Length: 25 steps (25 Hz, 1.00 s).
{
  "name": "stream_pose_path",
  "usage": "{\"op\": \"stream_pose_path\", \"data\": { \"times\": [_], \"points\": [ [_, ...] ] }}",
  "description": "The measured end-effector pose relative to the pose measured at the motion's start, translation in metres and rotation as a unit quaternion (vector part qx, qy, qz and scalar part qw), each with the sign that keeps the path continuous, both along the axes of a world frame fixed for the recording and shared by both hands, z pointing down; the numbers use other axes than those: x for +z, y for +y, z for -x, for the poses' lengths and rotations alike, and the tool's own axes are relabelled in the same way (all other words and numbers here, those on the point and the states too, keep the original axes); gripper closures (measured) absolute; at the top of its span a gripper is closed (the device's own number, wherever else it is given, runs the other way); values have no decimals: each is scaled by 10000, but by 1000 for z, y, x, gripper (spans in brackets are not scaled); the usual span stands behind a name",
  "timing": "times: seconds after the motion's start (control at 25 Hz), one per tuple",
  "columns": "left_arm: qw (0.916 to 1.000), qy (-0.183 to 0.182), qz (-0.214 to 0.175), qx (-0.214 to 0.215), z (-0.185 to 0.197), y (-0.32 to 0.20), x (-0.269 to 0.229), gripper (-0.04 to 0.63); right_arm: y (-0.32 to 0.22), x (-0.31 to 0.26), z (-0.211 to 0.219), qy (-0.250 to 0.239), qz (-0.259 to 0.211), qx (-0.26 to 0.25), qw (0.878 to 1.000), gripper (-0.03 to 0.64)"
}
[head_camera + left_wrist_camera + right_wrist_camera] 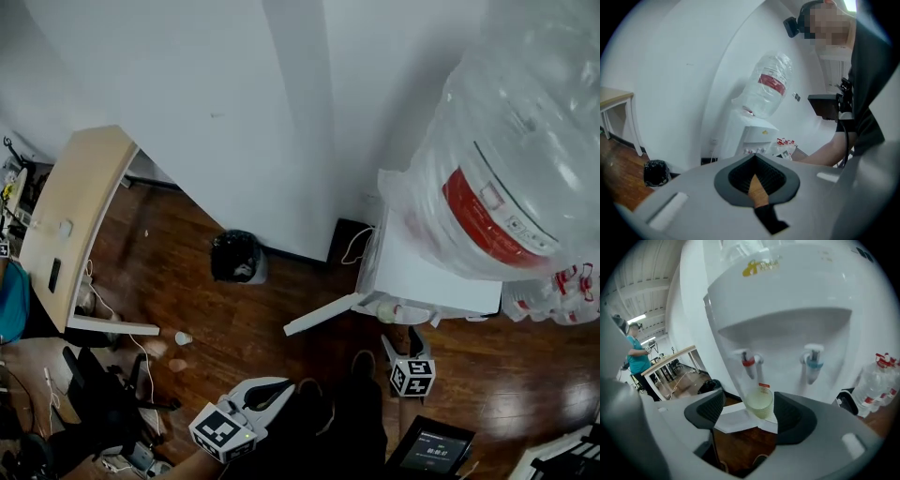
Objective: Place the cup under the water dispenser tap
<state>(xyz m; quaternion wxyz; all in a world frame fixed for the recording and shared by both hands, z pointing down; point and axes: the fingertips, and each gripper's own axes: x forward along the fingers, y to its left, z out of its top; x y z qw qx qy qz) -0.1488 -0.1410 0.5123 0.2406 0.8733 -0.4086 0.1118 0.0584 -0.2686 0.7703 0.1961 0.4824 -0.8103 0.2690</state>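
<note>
A translucent cup (760, 403) with a red-and-white tag stands on the white ledge (736, 419) of the water dispenser (787, 296), right below the red tap (749, 363). The blue tap (812, 365) is to its right. My right gripper (750, 399) is open around the cup: its right pad lies close beside the cup, and a gap shows at the left pad. In the head view this gripper (403, 342) points at the dispenser (422, 272) front. My left gripper (281, 384) hangs lower left, shut and holding nothing (754, 157).
A big water bottle (506, 159) tops the dispenser. A black waste bin (236, 256) stands by the wall, with a wooden desk (70, 220) at the left. Spare bottles (553, 295) lie right of the dispenser. A white panel (323, 314) juts from its base. A person in teal (636, 355) stands far off.
</note>
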Motion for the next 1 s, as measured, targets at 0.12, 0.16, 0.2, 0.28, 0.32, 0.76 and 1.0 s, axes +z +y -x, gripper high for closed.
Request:
{"op": "stream_pose_path", "data": {
  "times": [0.12, 0.16, 0.2, 0.28, 0.32, 0.76, 1.0],
  "points": [
    [9999, -83, -20, -74, 5, -4, -18, 574, 9, -43, 9, -259, 1, -160, 9995, 310],
    [9999, -70, -87, -114, 5, -5, -27, 574, 14, -58, 13, -335, 12, -260, 9991, 334],
    [9997, -49, -181, -176, 7, -7, -37, 574, 19, -74, 18, -411, 12, -385, 9984, 368],
    [9985, -1, -413, -366, 13, -16, -57, 574, 23, -109, 28, -550, -104, -647, 9963, 401],
    [9976, 54, -509, -468, 17, -20, -66, 574, 24, -127, 32, -605, -193, -740, 9952, 412],
    [9872, 607, -1170, -903, 60, -36, -116, 574, 45, -268, 40, -1122, -851, -1136, 9835, 615],
    [9879, 500, -1216, -818, 66, -45, -112, 574, 50, -299, 47, -1011, -941, -1312, 9817, 617]
  ]
}}
